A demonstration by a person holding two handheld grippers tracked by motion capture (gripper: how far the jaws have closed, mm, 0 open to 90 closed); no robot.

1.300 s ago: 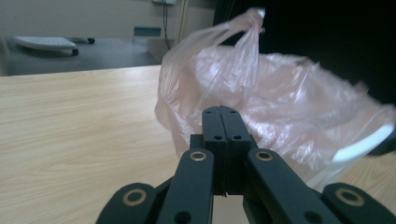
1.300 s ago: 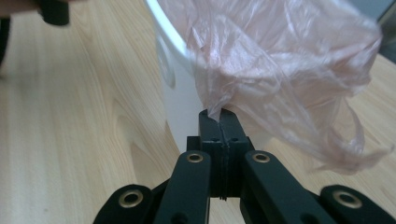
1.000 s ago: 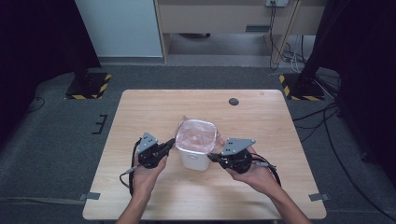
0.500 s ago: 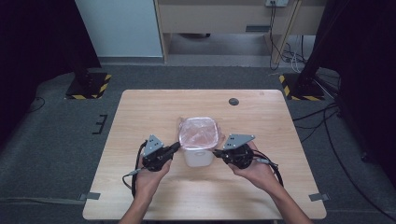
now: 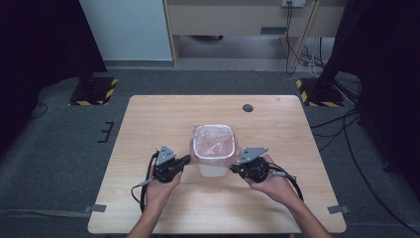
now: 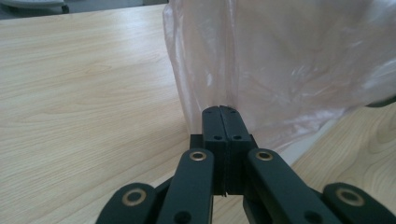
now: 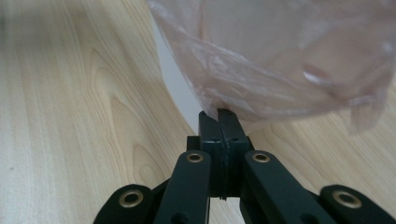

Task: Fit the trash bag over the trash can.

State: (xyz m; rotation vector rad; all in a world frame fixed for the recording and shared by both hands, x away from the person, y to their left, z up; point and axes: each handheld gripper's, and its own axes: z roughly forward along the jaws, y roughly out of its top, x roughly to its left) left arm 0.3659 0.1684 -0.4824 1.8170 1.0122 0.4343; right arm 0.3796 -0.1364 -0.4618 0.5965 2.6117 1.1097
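Two tools: each clamped on the bag's edge.
Left tool: jaws together on plastic bag, lower centre of frame.
Right tool: jaws together on the bag's opposite side.
Bin: white, bag-lined, centre of counter, between tools.

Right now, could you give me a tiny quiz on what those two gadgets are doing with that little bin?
1. True or false: both grippers are shut on the pink plastic bag.
2. Which gripper is at the left side of the white bin: A) left gripper, B) right gripper?
3. Fill in: the bag's edge is folded over the bin's ____.

Key: 1 true; 2 A; 3 rim.
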